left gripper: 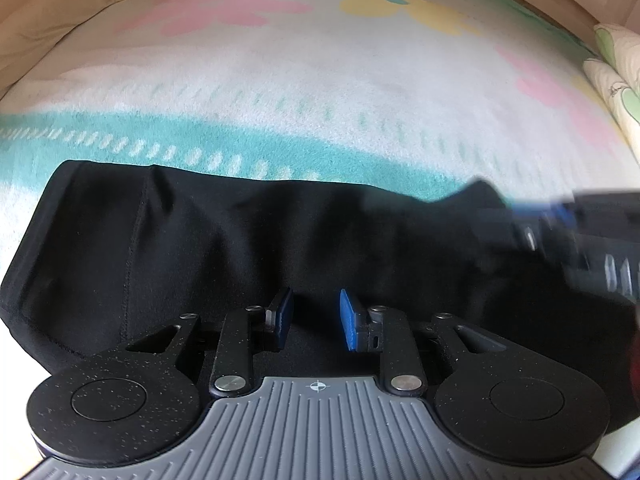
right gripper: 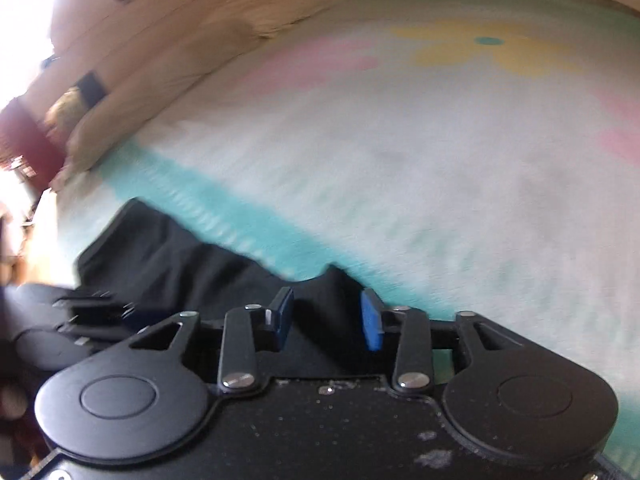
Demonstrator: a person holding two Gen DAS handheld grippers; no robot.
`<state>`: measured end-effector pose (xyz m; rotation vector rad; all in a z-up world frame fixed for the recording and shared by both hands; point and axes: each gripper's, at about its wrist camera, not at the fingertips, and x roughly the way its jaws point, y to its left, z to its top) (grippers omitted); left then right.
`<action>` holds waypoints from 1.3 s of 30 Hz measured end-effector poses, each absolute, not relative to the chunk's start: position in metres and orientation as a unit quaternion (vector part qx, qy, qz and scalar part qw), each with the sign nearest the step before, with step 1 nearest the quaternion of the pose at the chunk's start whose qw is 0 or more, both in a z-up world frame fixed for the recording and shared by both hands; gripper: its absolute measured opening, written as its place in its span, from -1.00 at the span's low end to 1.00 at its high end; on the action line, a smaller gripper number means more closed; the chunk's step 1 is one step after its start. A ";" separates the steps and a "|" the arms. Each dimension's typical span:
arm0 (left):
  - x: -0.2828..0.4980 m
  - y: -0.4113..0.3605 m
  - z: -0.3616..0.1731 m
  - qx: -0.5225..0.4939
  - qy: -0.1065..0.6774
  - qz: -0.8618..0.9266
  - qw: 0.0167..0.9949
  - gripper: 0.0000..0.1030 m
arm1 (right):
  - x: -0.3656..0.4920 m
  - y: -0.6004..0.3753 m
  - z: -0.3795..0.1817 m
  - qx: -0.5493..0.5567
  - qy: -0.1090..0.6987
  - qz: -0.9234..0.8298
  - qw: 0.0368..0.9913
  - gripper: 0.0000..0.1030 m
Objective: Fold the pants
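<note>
pants (left gripper: 224, 248): black, folded, lying on a flowered blanket (left gripper: 320, 92), stretched left to right beneath both tools | left gripper (left gripper: 315, 318): blue pads slightly apart, over the near edge, no cloth pinched | right gripper (right gripper: 330, 318): pads apart above the right end, blurred | writing: none readable

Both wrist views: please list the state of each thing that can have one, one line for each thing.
Black pants: lying folded on the blanket, top edge wrinkled.
Left gripper: open, low over the pants, no cloth pinched.
Right gripper: open, a raised fold of pants between its pads, not pinched.
Blanket: spread flat under the pants.
</note>
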<state>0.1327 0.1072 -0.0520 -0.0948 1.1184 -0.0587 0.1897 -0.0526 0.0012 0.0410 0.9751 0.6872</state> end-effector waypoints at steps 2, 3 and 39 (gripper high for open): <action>0.133 0.107 -0.052 -0.045 0.530 -0.024 0.846 -0.50 | 0.167 -0.042 0.006 -0.031 0.449 0.358 0.818 -0.85; 0.133 0.106 -0.052 -0.043 0.530 -0.021 0.847 -0.50 | 0.156 -0.037 0.006 -0.055 0.450 0.376 0.808 -0.88; 0.126 0.113 -0.038 -0.071 0.527 0.000 0.847 -0.50 | 0.188 0.001 -0.038 -0.036 0.435 0.205 0.876 -0.98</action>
